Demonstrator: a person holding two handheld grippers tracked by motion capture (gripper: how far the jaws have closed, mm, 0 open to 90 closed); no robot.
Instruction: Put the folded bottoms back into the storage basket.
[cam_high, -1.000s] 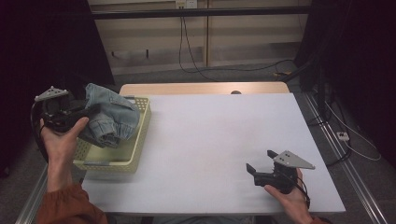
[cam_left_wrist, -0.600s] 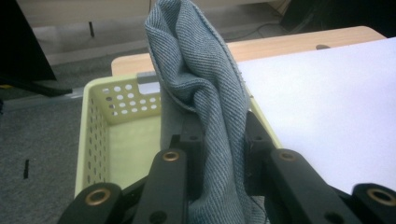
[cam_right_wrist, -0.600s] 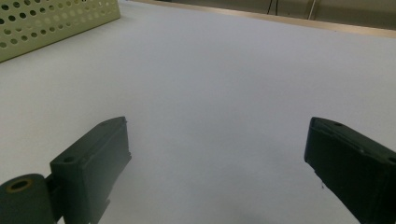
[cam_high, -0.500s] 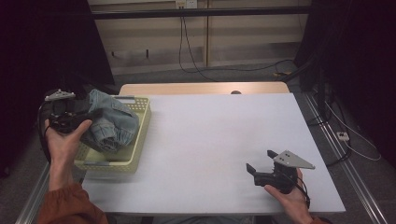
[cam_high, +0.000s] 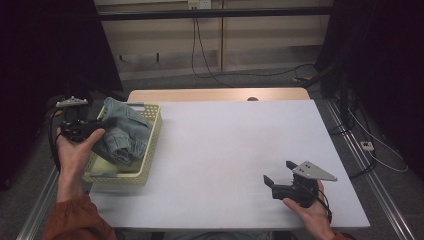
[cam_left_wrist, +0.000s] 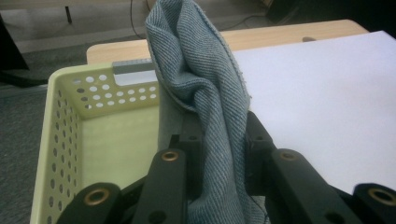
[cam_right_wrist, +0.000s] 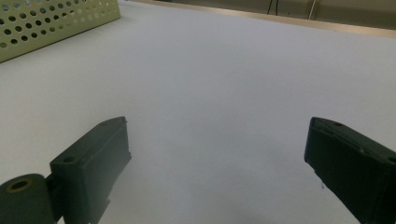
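1. A folded piece of blue denim (cam_left_wrist: 205, 107) is seen clamped between the jaws of the left claw (cam_high: 92, 129), which are closed tight on the cloth
2. The denim is held over the pale yellow perforated basket (cam_high: 150, 150) (at the worktop's (cam_high: 240, 145) left edge), its lower folds inside it
3. The right claw (cam_high: 280, 175) is held wide open and empty, low over the bare white worktop, well apart from the basket

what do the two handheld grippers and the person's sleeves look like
Both the left gripper and right gripper are black with two blocky jaws, brass-coloured rivets at the joints, a grey three-cornered plate on top and a trailing black cable. The sleeves are rust orange.
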